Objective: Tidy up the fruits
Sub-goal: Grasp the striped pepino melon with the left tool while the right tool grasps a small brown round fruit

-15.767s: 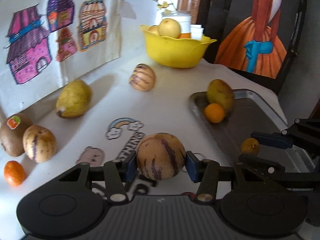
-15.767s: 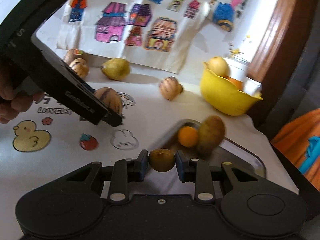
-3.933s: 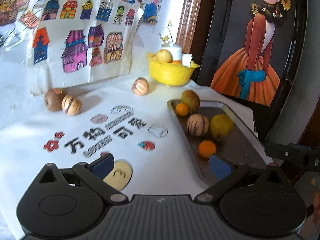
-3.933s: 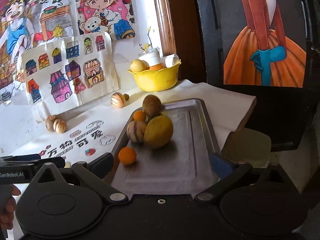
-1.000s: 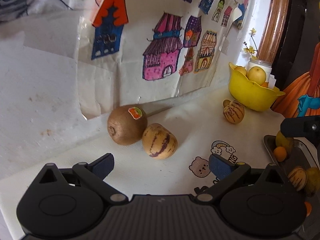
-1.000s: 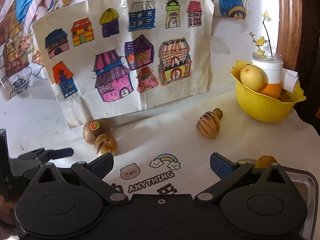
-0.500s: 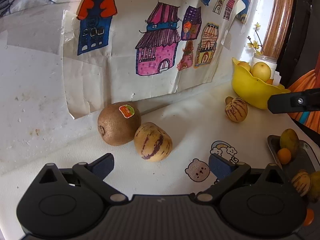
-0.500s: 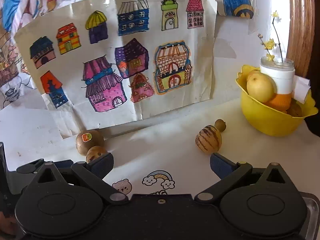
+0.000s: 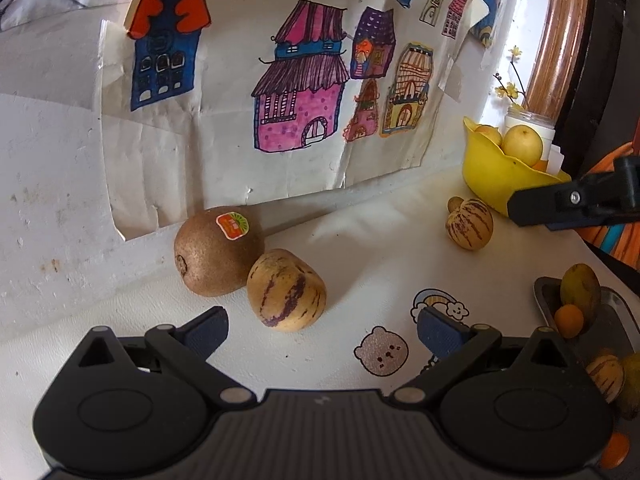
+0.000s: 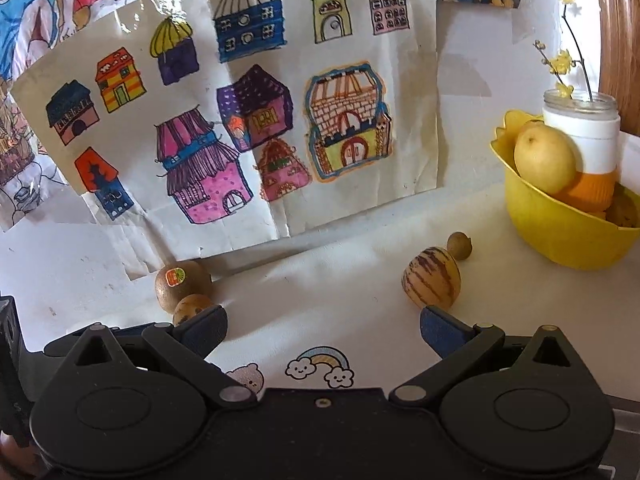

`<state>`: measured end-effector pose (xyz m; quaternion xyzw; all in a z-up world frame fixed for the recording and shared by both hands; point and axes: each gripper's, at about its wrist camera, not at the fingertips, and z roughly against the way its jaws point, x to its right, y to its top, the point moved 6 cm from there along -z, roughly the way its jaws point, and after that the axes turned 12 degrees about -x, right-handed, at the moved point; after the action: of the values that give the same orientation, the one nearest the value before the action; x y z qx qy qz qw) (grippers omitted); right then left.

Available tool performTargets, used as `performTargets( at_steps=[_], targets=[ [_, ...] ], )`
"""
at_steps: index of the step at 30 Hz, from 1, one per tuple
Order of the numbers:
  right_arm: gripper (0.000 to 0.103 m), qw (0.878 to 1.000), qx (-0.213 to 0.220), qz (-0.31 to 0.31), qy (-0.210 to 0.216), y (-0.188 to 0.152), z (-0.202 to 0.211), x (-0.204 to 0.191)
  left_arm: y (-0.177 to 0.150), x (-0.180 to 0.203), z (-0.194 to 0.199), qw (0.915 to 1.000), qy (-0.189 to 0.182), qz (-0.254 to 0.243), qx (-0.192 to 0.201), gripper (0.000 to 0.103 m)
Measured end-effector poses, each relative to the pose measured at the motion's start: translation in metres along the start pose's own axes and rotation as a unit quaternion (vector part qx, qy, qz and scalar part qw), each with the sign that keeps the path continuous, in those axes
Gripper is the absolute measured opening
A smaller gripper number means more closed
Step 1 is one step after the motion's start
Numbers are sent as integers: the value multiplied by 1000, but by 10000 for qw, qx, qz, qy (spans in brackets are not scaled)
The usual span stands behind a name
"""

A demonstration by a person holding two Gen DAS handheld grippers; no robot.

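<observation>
My left gripper (image 9: 322,326) is open, just short of a striped yellow pepino melon (image 9: 286,290) that touches a brown kiwi (image 9: 218,255) with a sticker, by the wall. My right gripper (image 10: 323,330) is open too, with a second striped melon (image 10: 431,282) just beyond its right finger and a small brown fruit (image 10: 459,245) behind that. The same kiwi (image 10: 182,281) shows at its left. A metal tray (image 9: 622,312) at the right edge holds several fruits, among them a small orange (image 9: 568,319).
A yellow bowl (image 10: 560,232) with a pear (image 10: 544,164) and a jar stands at the back right. Paper drawings of houses hang on the wall behind. The white cloth carries cartoon stickers. The right gripper's finger (image 9: 572,202) shows in the left wrist view.
Both grippers have moved closer to the wall and the fruits. The left has neared the kiwi and melon, the right has neared the second striped melon. Both stayed open.
</observation>
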<state>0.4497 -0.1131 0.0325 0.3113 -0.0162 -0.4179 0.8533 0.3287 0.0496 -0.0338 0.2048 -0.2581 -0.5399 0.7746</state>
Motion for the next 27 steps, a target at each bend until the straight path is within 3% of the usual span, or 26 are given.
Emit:
performTargets(
  at_steps=[12, 17, 24, 27],
  targets=[
    [102, 10000, -52, 7, -3, 4, -11, 5, 2, -2, -1, 9996, 77, 247, 64, 102],
    [102, 9998, -34, 30, -194, 9, -14, 14, -3, 5, 7, 9991, 275, 166, 283, 102],
    [102, 9987, -51, -301, -420, 27, -30, 47, 8, 36, 6, 9974, 260, -474, 471, 103],
    [102, 9971, -157, -528, -533, 39, -42, 63, 18, 58, -3, 9928, 146, -1003, 643, 103]
  ],
)
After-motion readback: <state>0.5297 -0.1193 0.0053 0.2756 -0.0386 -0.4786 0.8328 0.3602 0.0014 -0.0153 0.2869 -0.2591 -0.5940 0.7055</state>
